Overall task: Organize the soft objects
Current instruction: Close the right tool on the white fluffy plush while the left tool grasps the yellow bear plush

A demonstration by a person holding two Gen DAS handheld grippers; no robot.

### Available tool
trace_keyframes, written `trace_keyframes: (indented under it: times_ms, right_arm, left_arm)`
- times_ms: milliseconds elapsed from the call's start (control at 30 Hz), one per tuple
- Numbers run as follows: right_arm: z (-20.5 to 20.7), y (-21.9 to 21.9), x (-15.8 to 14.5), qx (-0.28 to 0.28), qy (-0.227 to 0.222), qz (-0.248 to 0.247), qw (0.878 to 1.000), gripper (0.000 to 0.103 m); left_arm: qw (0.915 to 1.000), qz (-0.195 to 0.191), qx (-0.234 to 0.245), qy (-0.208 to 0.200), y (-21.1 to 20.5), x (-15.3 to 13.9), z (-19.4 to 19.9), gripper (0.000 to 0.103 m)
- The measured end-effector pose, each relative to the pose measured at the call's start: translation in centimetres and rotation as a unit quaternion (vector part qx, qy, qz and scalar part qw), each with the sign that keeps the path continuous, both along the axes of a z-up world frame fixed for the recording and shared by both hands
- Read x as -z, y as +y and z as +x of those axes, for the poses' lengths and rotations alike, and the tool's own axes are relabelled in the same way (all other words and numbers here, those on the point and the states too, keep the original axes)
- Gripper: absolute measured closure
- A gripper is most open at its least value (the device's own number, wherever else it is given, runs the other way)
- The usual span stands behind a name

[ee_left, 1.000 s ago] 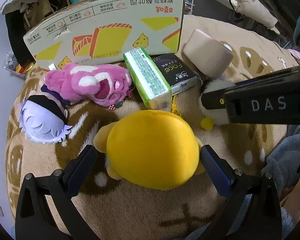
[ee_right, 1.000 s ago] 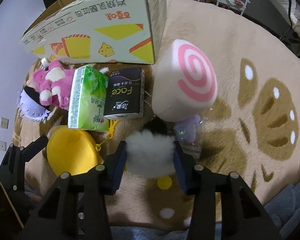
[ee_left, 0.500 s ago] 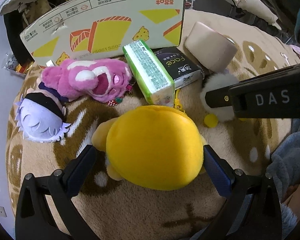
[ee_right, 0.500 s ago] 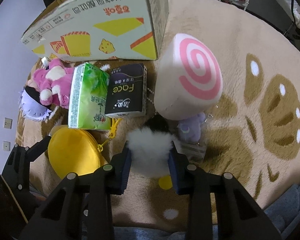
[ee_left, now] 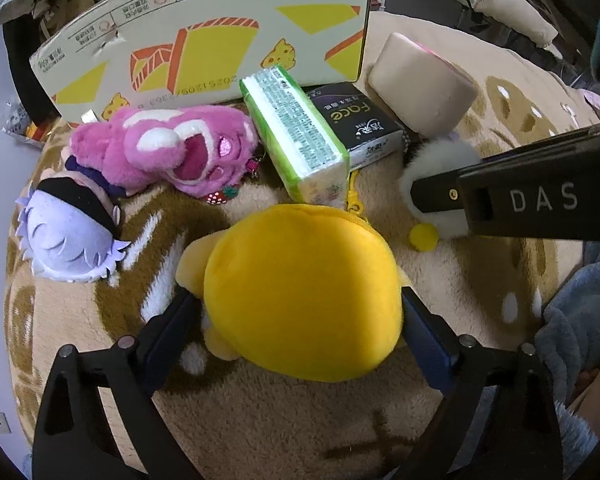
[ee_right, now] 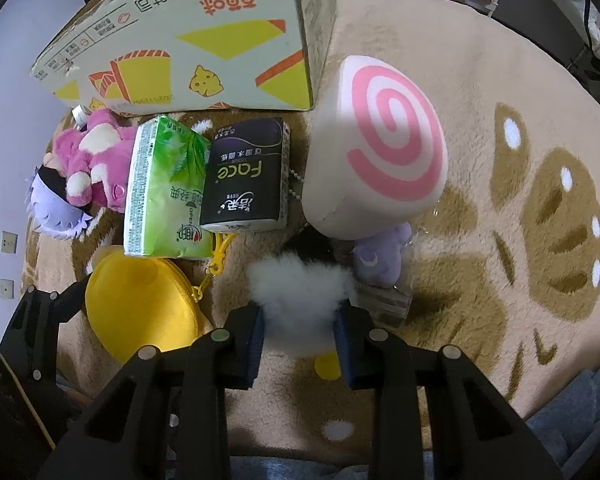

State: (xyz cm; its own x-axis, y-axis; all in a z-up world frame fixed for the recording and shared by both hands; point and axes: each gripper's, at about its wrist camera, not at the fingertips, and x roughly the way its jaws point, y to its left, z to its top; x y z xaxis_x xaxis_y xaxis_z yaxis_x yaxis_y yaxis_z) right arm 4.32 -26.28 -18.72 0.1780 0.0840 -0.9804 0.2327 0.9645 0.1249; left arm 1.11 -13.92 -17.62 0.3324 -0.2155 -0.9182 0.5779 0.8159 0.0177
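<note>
My left gripper is shut on a round yellow plush, which also shows in the right wrist view. My right gripper is shut on a white fluffy plush with a yellow foot; it shows in the left wrist view. A pink plush, a lilac-haired doll head, a green tissue pack, a black tissue pack, a pink-swirl cushion and a small purple plush lie on the rug.
A large cardboard box lies on its side behind the objects. The beige and brown patterned rug stretches right. A blue fluffy fabric lies at the near right edge.
My right gripper closed tighter on the white fluffy plush. My left gripper closed in on the yellow plush. Both views moved slightly closer to the objects.
</note>
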Motion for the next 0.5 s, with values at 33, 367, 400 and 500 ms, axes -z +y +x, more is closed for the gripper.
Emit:
trace_keyframes:
  times_ms: [33, 367, 400, 500]
  right_arm:
    - [0.0, 0.1, 0.1, 0.001, 0.0, 0.0, 1.0, 0.07]
    - [0.3, 0.0, 0.2, 0.0, -0.002, 0.0, 1.0, 0.074]
    - [0.1, 0.0, 0.0, -0.002, -0.003, -0.001, 1.0, 0.075]
    - [-0.3, 0.1, -0.8, -0.011, -0.011, 0.001, 1.0, 0.077]
  left_arm:
    - [1.0, -0.002, 0.0, 0.001, 0.0, 0.1, 0.1, 0.01]
    - [0.9997, -0.02, -0.006, 0.016, 0.2, -0.4, -0.2, 0.018]
    - [0.9996, -0.021, -0.007, 0.017, 0.3, -0.5, -0.3, 0.019]
    - [0.9998, -0.016, -0.009, 0.009, 0.6, -0.7, -0.5, 0.021]
